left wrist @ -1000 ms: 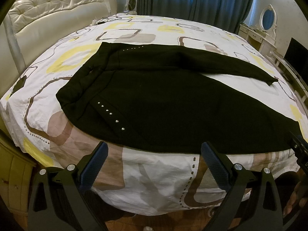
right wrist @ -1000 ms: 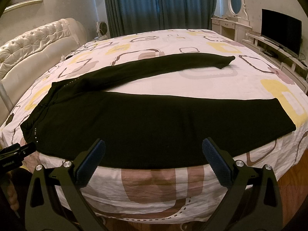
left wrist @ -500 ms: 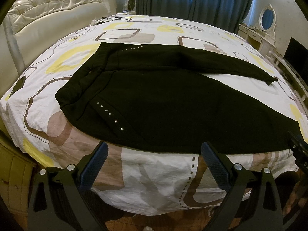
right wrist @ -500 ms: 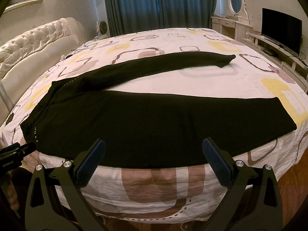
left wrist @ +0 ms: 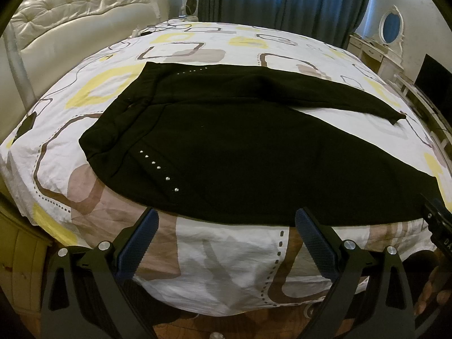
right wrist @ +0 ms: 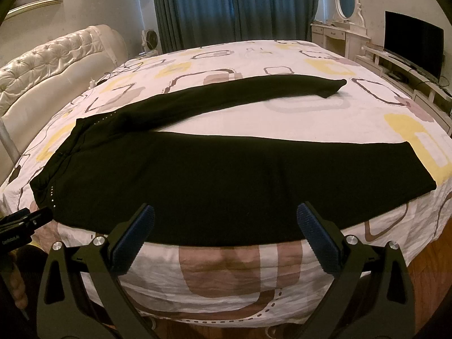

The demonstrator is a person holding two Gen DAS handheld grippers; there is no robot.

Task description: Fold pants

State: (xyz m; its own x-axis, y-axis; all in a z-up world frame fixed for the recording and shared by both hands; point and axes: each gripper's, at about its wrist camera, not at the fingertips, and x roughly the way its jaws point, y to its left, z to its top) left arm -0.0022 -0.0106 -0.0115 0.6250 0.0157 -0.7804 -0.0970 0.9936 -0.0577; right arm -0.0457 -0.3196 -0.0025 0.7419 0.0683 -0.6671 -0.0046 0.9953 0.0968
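Note:
Black pants (left wrist: 240, 147) (right wrist: 226, 180) lie flat on the bed, waistband to the left, legs spread apart to the right in a V. Small silver studs line the pockets. The near leg runs along the bed's front edge; the far leg ends at a cuff (right wrist: 333, 86). My left gripper (left wrist: 224, 226) hangs open just short of the near hem, close to the waist end. Over the near leg's middle edge my right gripper (right wrist: 224, 221) is open too. Neither touches the fabric.
The bed (right wrist: 254, 276) has a white sheet with yellow and brown shapes. A tufted headboard (left wrist: 79, 8) is at the left, blue curtains (right wrist: 234, 5) behind, a dresser with mirror (right wrist: 346, 28) and a TV (right wrist: 414, 45) at the right. Wooden floor shows below the bed.
Both views have crept slightly; the pants lie as before and both grippers stay open.

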